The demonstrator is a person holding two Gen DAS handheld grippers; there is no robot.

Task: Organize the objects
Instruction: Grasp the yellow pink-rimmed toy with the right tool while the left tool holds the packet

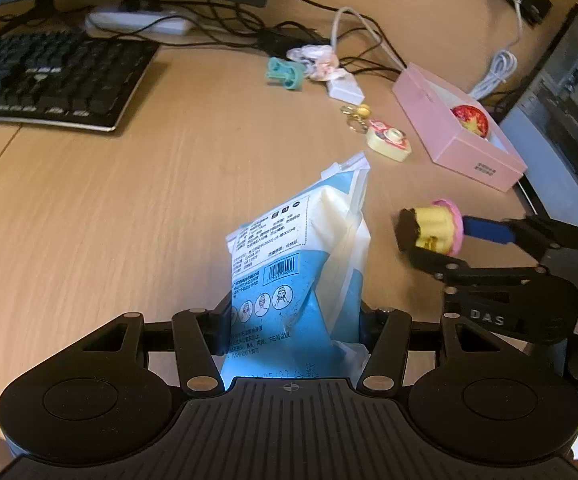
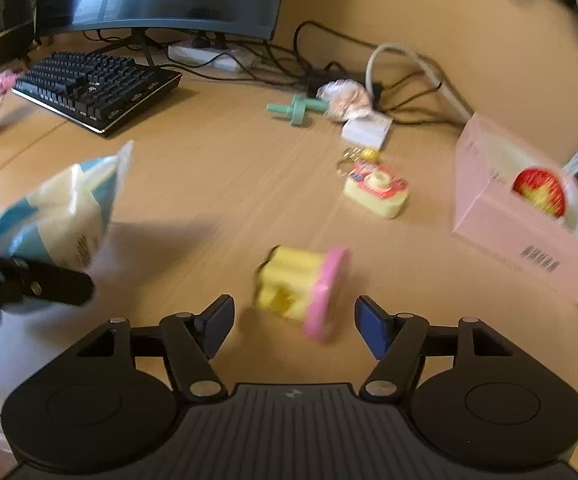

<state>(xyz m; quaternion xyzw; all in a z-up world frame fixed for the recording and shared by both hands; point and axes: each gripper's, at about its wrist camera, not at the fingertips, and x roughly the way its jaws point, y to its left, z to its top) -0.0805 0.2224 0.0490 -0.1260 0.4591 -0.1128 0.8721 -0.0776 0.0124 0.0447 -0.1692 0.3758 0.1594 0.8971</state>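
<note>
Both claws pitched down over the worktop [image 1: 129, 208]. Left claw [image 1: 295, 320] was clamped on one blue-and-white pouch [image 1: 301, 260], held upright above the surface. Right claw [image 2: 295, 324] had its jaws apart, nothing gripped; one yellow-and-pink toy cake [image 2: 301, 288] sat on its side between and just ahead of the fingertips, blurred, contact unclear. One pink box [image 2: 529, 232] with a red-yellow ball [image 2: 541, 192] in it stood off to the right. One keyboard [image 1: 49, 80], one yellow toy camera [image 2: 377, 192] further back.
</note>
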